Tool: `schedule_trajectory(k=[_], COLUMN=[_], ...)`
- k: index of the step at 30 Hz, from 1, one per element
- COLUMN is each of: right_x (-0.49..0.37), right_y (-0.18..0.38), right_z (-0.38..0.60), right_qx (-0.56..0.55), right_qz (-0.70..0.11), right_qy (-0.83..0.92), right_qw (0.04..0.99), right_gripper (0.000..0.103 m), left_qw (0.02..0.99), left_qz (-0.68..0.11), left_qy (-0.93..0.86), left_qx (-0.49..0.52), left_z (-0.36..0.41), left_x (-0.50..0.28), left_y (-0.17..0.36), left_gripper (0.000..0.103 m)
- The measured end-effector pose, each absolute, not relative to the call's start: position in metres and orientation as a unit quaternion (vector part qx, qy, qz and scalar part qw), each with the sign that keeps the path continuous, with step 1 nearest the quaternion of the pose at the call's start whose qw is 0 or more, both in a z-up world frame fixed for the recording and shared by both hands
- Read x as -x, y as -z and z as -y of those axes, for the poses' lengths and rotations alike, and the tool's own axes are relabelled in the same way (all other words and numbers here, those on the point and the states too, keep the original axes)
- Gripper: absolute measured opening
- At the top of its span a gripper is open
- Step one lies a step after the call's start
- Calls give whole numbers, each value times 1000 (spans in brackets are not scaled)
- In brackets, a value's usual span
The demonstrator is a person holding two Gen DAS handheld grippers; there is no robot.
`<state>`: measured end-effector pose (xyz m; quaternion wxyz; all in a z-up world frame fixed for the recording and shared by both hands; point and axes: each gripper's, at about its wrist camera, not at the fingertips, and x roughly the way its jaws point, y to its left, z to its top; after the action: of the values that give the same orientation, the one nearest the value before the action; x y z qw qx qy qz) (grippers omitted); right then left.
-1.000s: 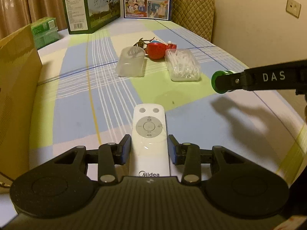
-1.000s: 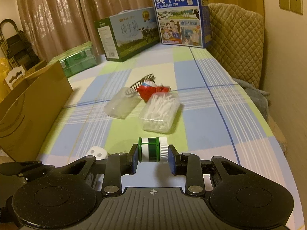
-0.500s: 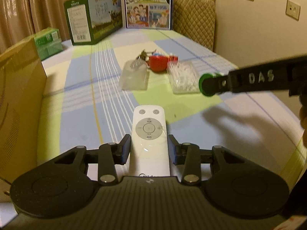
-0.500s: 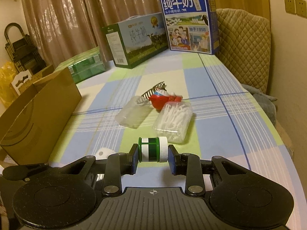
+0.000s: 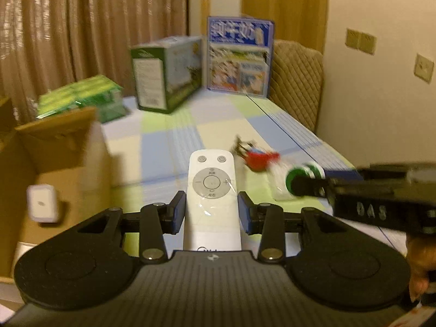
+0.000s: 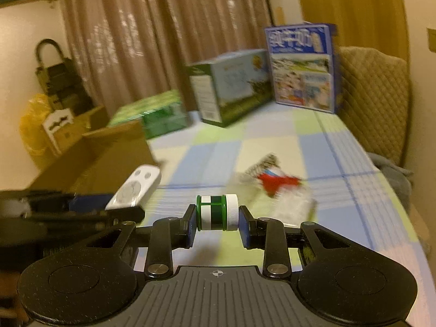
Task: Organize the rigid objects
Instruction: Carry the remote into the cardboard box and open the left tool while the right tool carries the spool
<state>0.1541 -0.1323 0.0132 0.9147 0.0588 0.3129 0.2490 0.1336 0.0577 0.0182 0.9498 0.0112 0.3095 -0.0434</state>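
Note:
My left gripper (image 5: 212,212) is shut on a white Midea remote control (image 5: 212,190) and holds it lifted above the checked cloth, beside the open cardboard box (image 5: 62,174) at the left. The remote also shows in the right wrist view (image 6: 135,190). My right gripper (image 6: 217,224) is shut on a small green bottle with a white cap (image 6: 217,212), held sideways in the air; the bottle shows in the left wrist view (image 5: 302,179) at the right. A small white object (image 5: 43,203) lies inside the box.
On the cloth lie a red toy (image 6: 275,182), a hair claw (image 6: 261,163) and clear plastic containers (image 6: 294,204). Milk cartons (image 6: 299,68) and a green pack (image 6: 152,114) stand at the far end. A quilted chair (image 6: 373,103) is on the right.
Both grippers have risen and swung left towards the cardboard box, each keeping its object. The remote is off the cloth and the box interior has come into view.

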Motion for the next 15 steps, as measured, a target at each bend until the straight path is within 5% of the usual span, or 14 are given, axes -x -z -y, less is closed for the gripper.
schedule_trajectory(k=[15], right_x=[-144], right_y=[-73], right_z=[-19], right_qx=[-39], right_qz=[-290], right_qy=[-398], right_qw=[869], right_gripper=[28], left_qw=[947], left_qz=[-310], left_qy=[-74], left_qx=[-45], left_z=[-211], left_x=[-96], left_y=[-73], left_gripper=[35])
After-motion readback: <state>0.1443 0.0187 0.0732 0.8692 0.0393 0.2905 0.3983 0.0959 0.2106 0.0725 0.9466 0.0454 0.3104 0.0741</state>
